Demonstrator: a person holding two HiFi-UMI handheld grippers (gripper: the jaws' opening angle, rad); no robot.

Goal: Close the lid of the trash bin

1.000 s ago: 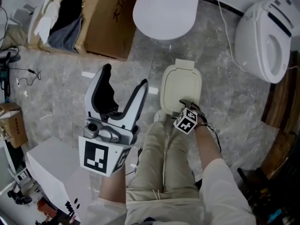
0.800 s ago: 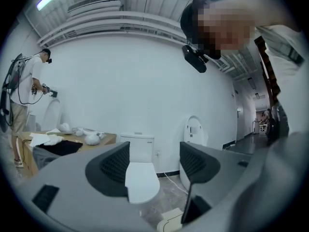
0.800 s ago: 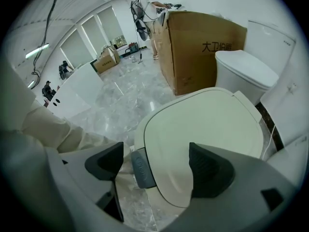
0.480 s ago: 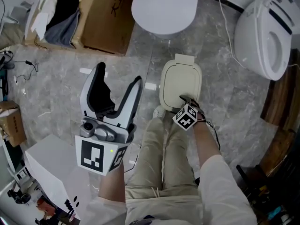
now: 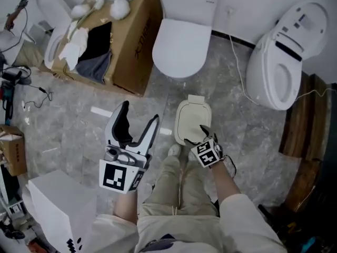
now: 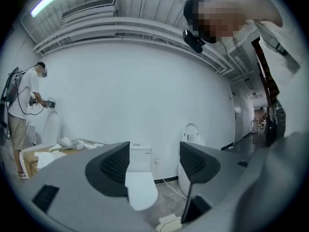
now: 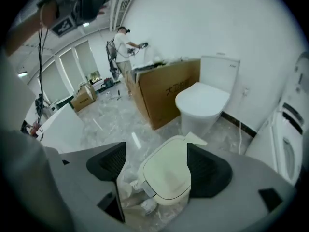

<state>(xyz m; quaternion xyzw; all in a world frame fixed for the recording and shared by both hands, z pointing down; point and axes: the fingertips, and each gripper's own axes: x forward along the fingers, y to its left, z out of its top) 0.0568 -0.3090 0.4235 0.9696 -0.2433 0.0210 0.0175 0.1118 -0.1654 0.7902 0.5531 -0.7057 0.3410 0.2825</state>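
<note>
Bin (image 5: pixel 193 121) stands on the floor (image 5: pixel 73 120) at the centre of the head view, just below the white toilet (image 5: pixel 181 41) and just above my legs (image 5: pixel 179 183). Its cream lid (image 5: pixel 194 117) lies flat on the rim all round, as far as I can see. The right gripper view agrees: the lid is level, the grey tab (image 7: pixel 148 188) at its front edge sits down, and I can make out no gap. So I judge the closing itself done, and the step in hand is getting clear of the bin.

Right gripper (image 5: pixel 196 135) hovers over the near edge of the lid, angled down at it. Its jaws are wide apart and hold nothing; between the pads I see only the bin further below, and the pads look clear of the lid. Left gripper (image 5: pixel 139 115) hangs left of centre, well apart from the bin, pointing level at the far wall. Its jaws are also spread wide and empty.

Next, I reckon I should draw the right gripper away without catching the lid's front lip, then check that the lid doesn't spring up. If it pops, one press near the tab should seat it.
</note>
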